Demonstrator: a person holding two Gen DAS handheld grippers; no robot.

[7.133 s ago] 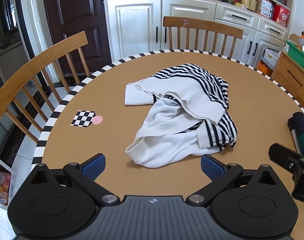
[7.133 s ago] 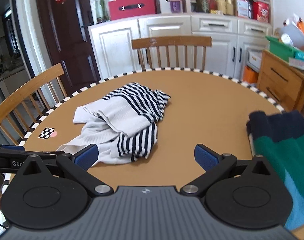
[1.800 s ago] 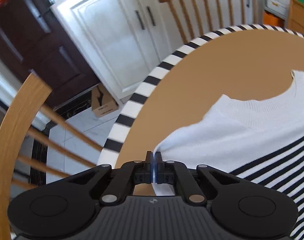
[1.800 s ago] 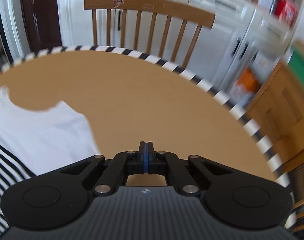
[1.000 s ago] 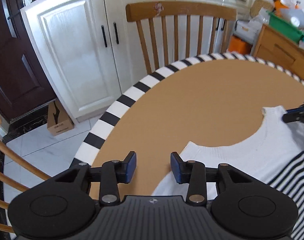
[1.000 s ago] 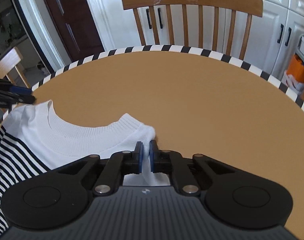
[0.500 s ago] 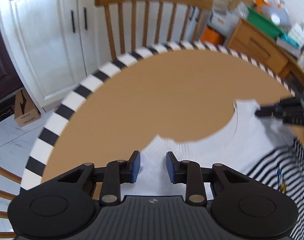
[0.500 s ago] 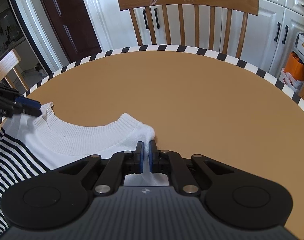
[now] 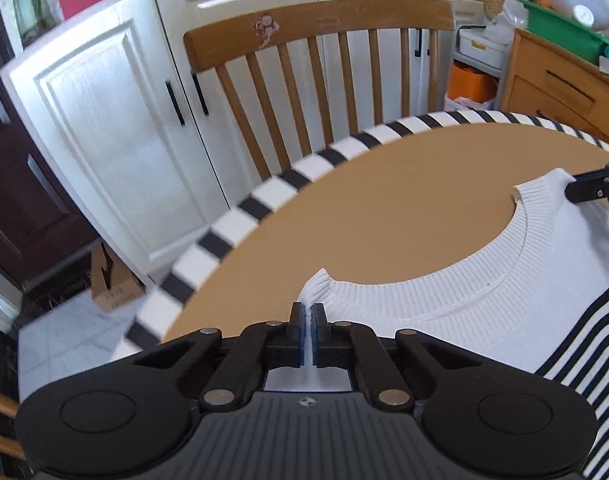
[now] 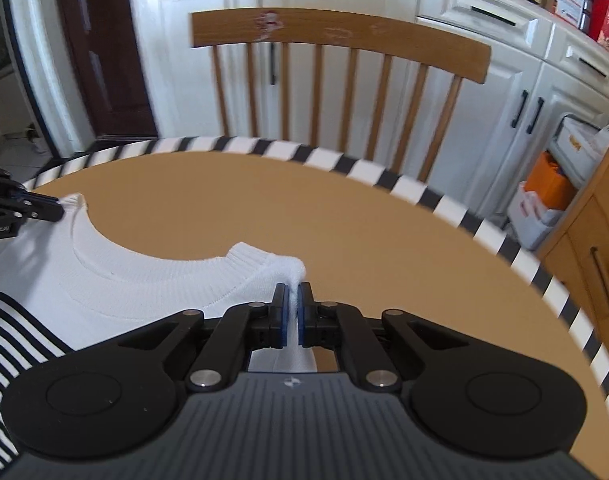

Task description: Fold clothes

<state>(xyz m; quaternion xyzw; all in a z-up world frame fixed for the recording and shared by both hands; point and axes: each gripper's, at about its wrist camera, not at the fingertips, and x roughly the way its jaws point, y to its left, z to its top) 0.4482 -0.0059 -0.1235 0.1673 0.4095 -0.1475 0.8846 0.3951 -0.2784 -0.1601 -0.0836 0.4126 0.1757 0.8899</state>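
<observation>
A white sweater with black stripes [image 9: 444,292] lies on the round tan table [image 9: 384,208], its collar toward the far rim. My left gripper [image 9: 308,312] is closing tight on the left shoulder by the collar, and white knit is pinched between its pads. My right gripper [image 10: 291,292] is shut on the other shoulder of the sweater [image 10: 144,280]. Each view catches the other hand's tool at the far collar end: the right gripper [image 9: 576,192] and the left gripper [image 10: 52,208]. The sweater's lower body is out of view.
The table [image 10: 384,248] has a black-and-white checked rim. A wooden chair [image 9: 316,28] stands just behind the rim, also in the right wrist view as the chair [image 10: 336,44]. White cabinets lie beyond. A wooden drawer unit [image 9: 564,80] stands at the right and a cardboard box [image 9: 112,280] sits on the floor.
My left gripper slid over the shoulder fabric and its jaws closed on it. The right gripper stayed shut on its shoulder and shifted toward the far rim, so the chair looms closer.
</observation>
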